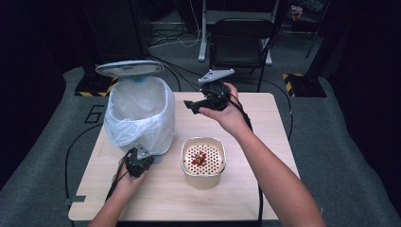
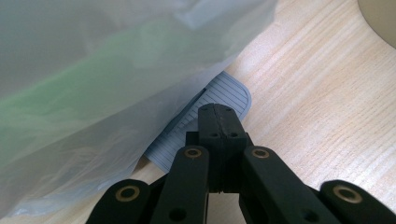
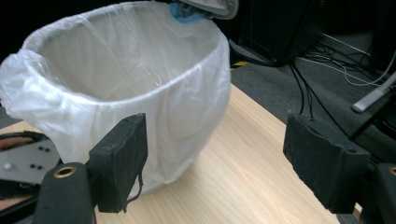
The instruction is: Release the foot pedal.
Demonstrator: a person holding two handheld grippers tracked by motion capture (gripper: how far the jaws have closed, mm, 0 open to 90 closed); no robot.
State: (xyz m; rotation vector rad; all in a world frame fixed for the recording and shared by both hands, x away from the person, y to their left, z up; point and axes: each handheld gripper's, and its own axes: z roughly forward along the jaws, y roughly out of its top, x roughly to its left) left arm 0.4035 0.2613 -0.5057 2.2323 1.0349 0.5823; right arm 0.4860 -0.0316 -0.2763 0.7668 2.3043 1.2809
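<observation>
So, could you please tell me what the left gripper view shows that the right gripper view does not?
The left gripper view alone shows the shut left gripper pressing on the bin's ribbed grey pedal.

The right gripper view alone shows the open right gripper, empty, the bin's bagged rim, the raised lid and cables on the floor.

Both show the white bin bag and the wooden table.

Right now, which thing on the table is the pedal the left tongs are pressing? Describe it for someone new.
Start at the bin lined with a white bag, at the table's left. At its base on the near side, a small grey ribbed pedal sticks out from under the bag. The shut left tongs rest on it; nothing else there is flat and ridged.
</observation>
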